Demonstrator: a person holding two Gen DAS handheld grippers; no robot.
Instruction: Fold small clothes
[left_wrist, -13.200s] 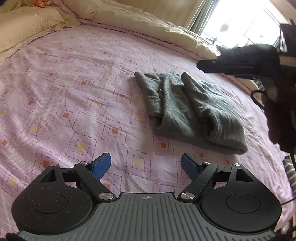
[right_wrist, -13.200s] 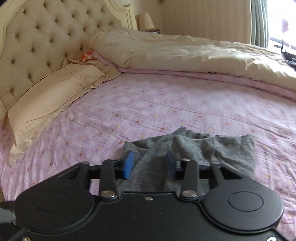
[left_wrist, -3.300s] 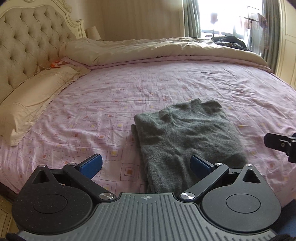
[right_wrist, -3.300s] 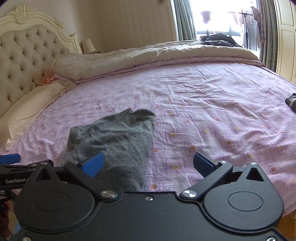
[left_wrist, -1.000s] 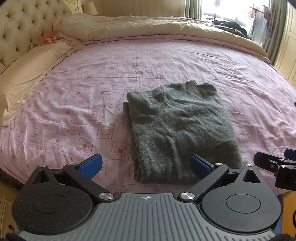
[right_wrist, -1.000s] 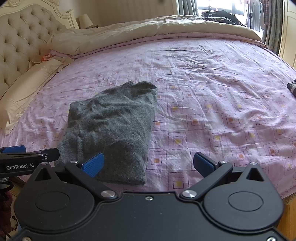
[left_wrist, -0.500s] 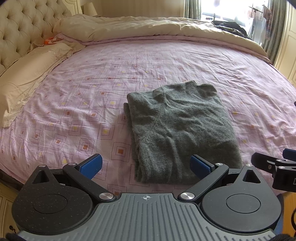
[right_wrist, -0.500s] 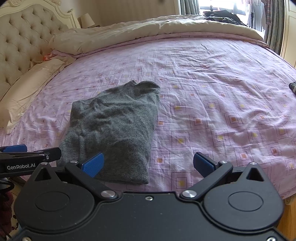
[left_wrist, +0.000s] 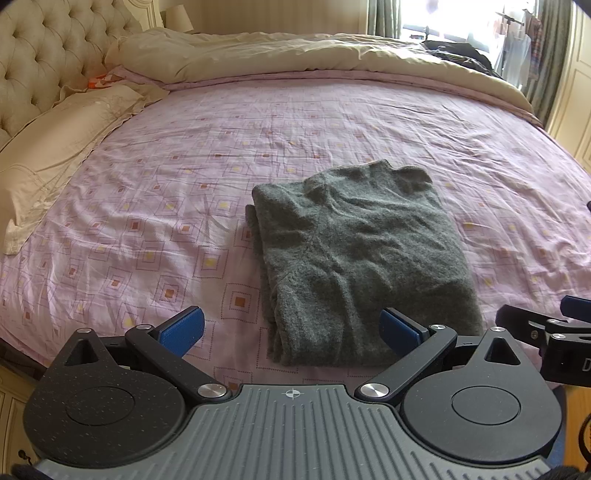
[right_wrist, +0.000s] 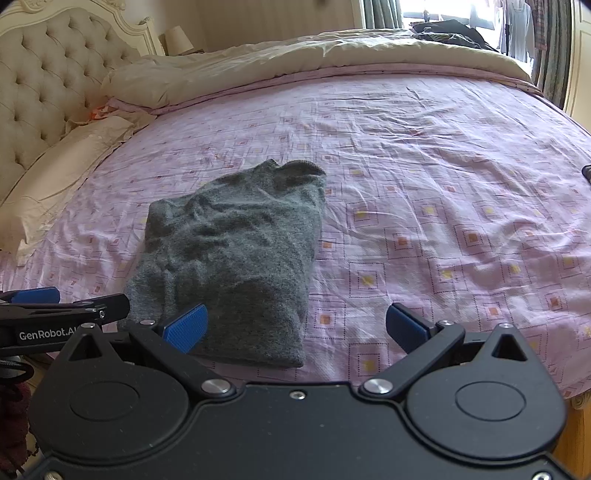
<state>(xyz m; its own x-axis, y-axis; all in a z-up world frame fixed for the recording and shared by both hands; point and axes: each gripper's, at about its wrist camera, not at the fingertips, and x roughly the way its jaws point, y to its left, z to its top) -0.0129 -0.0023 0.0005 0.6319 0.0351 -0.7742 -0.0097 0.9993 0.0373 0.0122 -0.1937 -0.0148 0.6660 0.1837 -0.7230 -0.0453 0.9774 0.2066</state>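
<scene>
A grey knitted sweater (left_wrist: 362, 258) lies folded into a rough rectangle on the pink patterned bedsheet (left_wrist: 184, 206), near the bed's front edge. It also shows in the right wrist view (right_wrist: 232, 254). My left gripper (left_wrist: 291, 330) is open and empty, held above the bed's edge just in front of the sweater's near end. My right gripper (right_wrist: 295, 326) is open and empty, just right of the sweater's near corner. Each gripper's tip shows at the edge of the other's view.
A cream pillow (left_wrist: 55, 147) and tufted headboard (left_wrist: 55, 55) are at the left. A beige duvet (left_wrist: 314, 55) is heaped along the far side, with dark clothes (right_wrist: 447, 31) on it by the window. The wrinkled sheet (right_wrist: 461, 206) stretches right of the sweater.
Both grippers have stayed open and empty and drawn back slightly from the sweater. The sweater has not moved in the last second; earlier it was folded from a wider shape.
</scene>
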